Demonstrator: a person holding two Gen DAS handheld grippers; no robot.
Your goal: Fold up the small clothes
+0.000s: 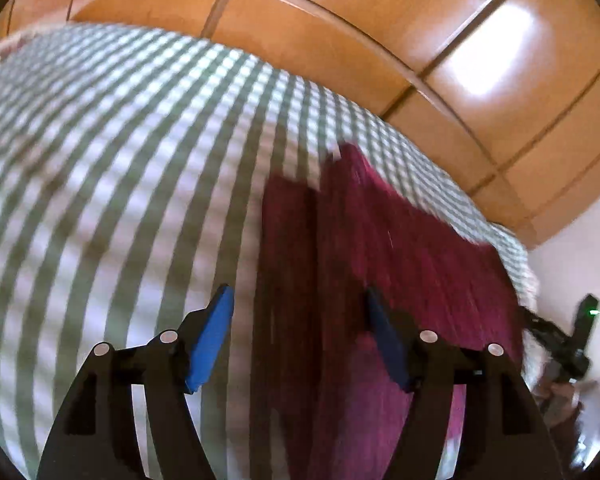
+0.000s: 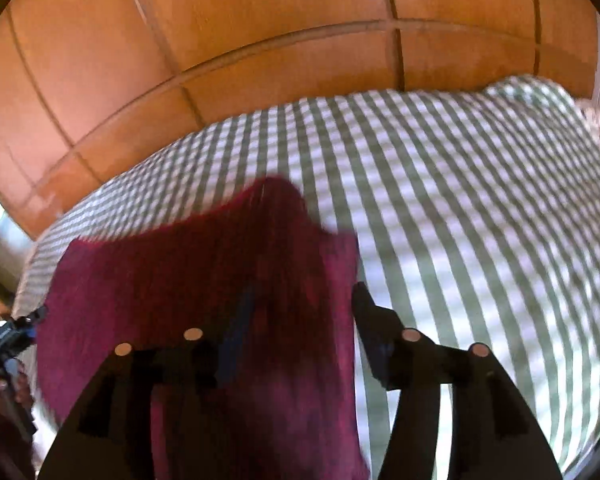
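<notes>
My left claw (image 1: 300, 340) is spread wide, its blue pads (image 1: 212, 340) apart with nothing pressed between them. Below and ahead of it a dark red garment (image 1: 380, 248) lies on the bed's green-and-white checked cover (image 1: 120, 160); the left pad hangs over the checks, the right pad over the red cloth. The picture is smeared, so I cannot tell whether either pad touches the fabric.

My right claw (image 2: 296, 320) also stands parted, pinching nothing. The dark red garment (image 2: 204, 272) fills the space under it and runs off the bottom of the view; the left finger (image 2: 236, 332) shows against the cloth, and the right one sits at the garment's edge, over the checked cover (image 2: 480, 220).

Orange wooden wardrobe panels (image 2: 260, 20) rise behind the bed. My other claw shows at the edge of each view, too blurred to read.
</notes>
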